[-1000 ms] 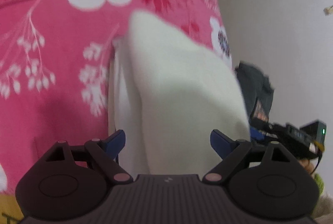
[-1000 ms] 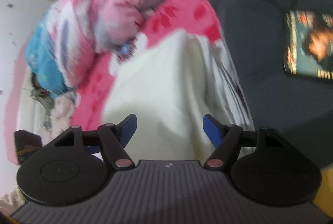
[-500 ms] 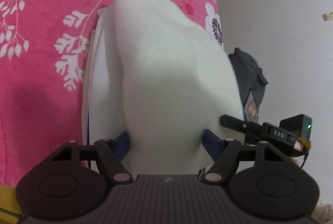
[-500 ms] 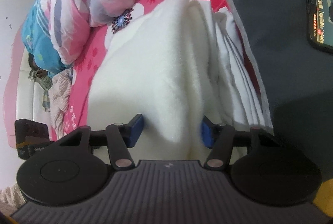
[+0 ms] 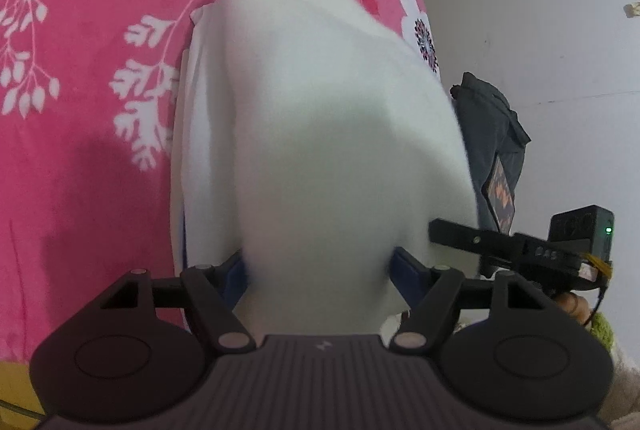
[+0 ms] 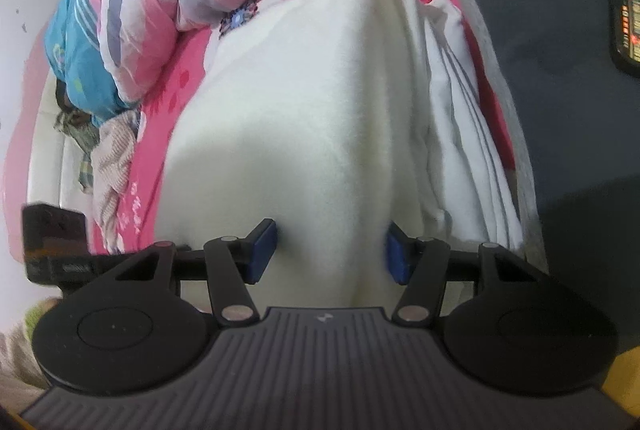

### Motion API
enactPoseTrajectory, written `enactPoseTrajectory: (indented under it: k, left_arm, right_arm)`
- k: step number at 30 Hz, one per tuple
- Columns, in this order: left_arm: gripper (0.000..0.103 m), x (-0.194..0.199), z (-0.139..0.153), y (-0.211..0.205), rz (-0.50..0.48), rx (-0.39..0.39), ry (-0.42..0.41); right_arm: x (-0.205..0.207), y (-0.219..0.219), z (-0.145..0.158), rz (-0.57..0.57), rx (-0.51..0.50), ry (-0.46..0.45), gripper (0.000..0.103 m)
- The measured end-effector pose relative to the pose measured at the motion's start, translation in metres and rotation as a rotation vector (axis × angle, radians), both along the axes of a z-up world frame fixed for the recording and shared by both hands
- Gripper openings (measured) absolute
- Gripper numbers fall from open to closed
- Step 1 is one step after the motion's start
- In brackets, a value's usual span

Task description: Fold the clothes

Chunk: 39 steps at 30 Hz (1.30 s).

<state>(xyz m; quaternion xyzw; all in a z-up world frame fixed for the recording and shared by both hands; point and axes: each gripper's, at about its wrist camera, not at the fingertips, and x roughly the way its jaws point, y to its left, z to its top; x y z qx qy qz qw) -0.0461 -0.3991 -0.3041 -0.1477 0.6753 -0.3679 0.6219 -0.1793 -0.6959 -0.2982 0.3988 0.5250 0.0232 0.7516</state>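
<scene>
The fleece garment (image 5: 328,134) is creamy white and plain, and the thinner cloth (image 6: 460,134) folded beside it is white with faint grey lines. The bedsheet (image 5: 88,78) is bright pink, printed with white leafy sprigs, red leaves and white flowers with dark centres. The bunched quilt (image 6: 132,2) is pale pink with grey patches and a turquoise part. The dark garment (image 6: 560,70) is charcoal grey. Both tools, left (image 5: 316,272) and right (image 6: 330,250), are black with blue pads (image 6: 262,250).
</scene>
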Motion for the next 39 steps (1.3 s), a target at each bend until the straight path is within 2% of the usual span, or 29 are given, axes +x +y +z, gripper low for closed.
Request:
enactPoseTrajectory:
  k: [5,12,18,21,23,25,28,30,32,34,35,37,39]
  left_arm:
    - [0.074,-0.001,0.004,0.000,0.010,-0.029,0.000]
    - [0.077,-0.010,0.003,-0.007,-0.020,-0.026,-0.015]
    - [0.077,-0.016,-0.008,-0.010,-0.027,-0.025,0.008]
    - [0.077,-0.021,-0.002,-0.011,-0.032,0.004,-0.021]
    - [0.077,-0.022,0.008,-0.004,-0.006,0.021,-0.048]
    - [0.079,-0.022,0.024,0.008,0.012,0.036,-0.110]
    - [0.079,-0.023,0.052,0.018,0.032,0.057,-0.231]
    - [0.079,-0.024,0.071,0.020,0.037,0.067,-0.317]
    - [0.077,-0.029,0.085,0.012,0.016,0.066,-0.402]
    - [0.076,-0.036,0.088,-0.002,-0.032,0.059,-0.446]
    - [0.073,-0.040,0.084,-0.009,-0.069,0.074,-0.453]
    - [0.067,-0.047,0.067,-0.023,-0.134,0.145,-0.452]
    - [0.066,-0.055,0.048,-0.031,-0.176,0.219,-0.456]
  right_arm:
    - [0.003,-0.003,0.014,0.038,-0.029,-0.036,0.052]
    - [0.003,-0.008,0.006,0.049,-0.039,-0.029,0.051]
    - [0.003,-0.005,-0.004,0.059,-0.051,-0.025,0.053]
    - [0.003,-0.005,-0.001,0.054,-0.074,-0.012,0.054]
    - [0.002,-0.003,0.013,0.064,-0.133,-0.003,0.054]
    - [-0.001,-0.002,0.031,0.072,-0.207,-0.003,0.054]
    - [-0.002,0.000,0.062,0.097,-0.327,-0.053,0.054]
    - [0.001,0.006,0.080,0.140,-0.406,-0.102,0.051]
    - [0.011,0.022,0.092,0.234,-0.482,-0.152,0.040]
    - [0.021,0.039,0.094,0.330,-0.523,-0.193,0.036]
    - [0.025,0.046,0.088,0.372,-0.520,-0.190,0.033]
    - [0.032,0.060,0.074,0.457,-0.518,-0.177,0.019]
    - [0.035,0.070,0.036,0.541,-0.559,-0.053,0.014]
